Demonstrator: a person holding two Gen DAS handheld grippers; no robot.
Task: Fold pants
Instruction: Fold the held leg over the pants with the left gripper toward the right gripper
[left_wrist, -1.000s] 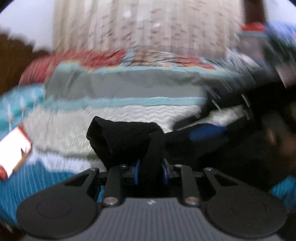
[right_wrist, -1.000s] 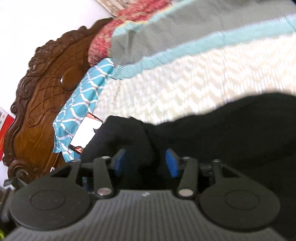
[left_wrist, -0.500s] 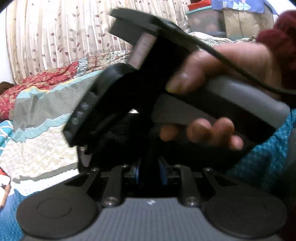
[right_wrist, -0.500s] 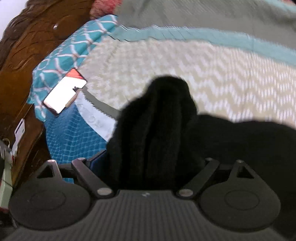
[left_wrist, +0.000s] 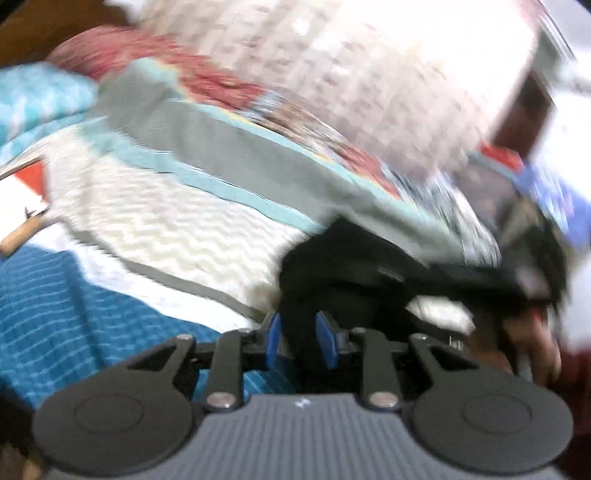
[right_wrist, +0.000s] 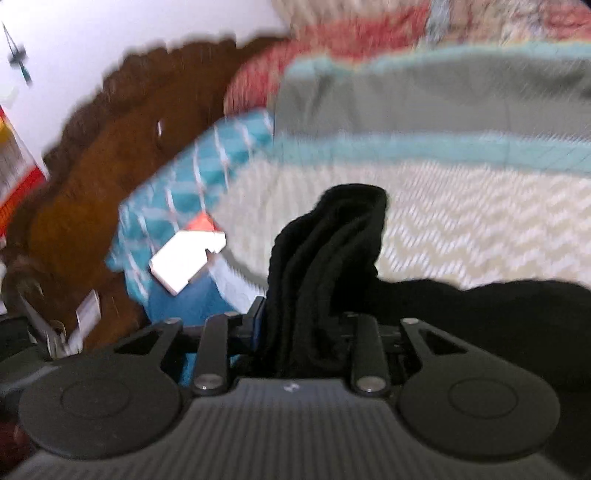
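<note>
Both views motion-blurred.

Left tool (left_wrist: 300, 341): blue pads nearly together, pinching a narrow band of the black pants (left_wrist: 354, 266). From the pinch the cloth runs up and toward 2 o'clock, where the other handheld unit and the person's right hand (left_wrist: 532, 343) show at 3 o'clock, blurred.

Right tool (right_wrist: 301, 328): closed down on a thick bunched fold of the pants (right_wrist: 332, 251); the fold stands up from between the fingers toward 12 o'clock, and more black cloth spreads low toward 3 o'clock. Only the left blue pad shows; the other is buried in fabric.

Pants sit over the bed (right_wrist: 461, 206), on its cream zigzag cover. Teal and grey bands at 12 o'clock. White phone (right_wrist: 184, 258) lies at 9 o'clock by a teal patterned pillow (right_wrist: 192, 177). Carved wooden headboard (right_wrist: 103, 158) at 10 o'clock.
</note>
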